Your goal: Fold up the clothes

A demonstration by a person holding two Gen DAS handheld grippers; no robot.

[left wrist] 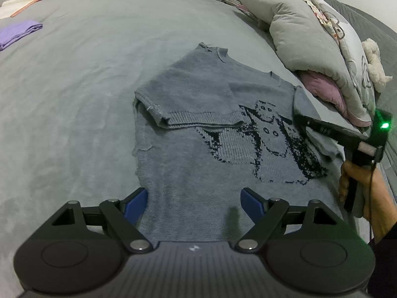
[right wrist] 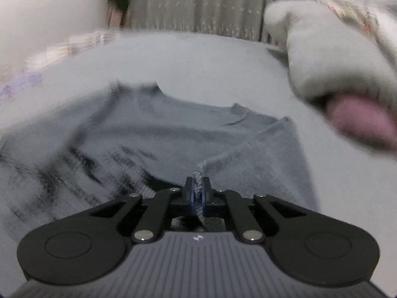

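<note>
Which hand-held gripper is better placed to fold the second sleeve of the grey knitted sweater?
Right. The right hand-held gripper is already shut on the grey knitted sweater; the left hand-held gripper is open over the hem.

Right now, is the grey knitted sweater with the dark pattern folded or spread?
Partly folded: grey knitted sweater has one sleeve laid across its chest.

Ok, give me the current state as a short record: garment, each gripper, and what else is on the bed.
garment: grey sweater with dark printed figures, lying on the grey bed; one sleeve already folded across the chest
left gripper: open, above the sweater's hem, holding nothing
right gripper: shut on the sweater's other sleeve edge
also on bed: folded purple cloth, grey pillow
</note>
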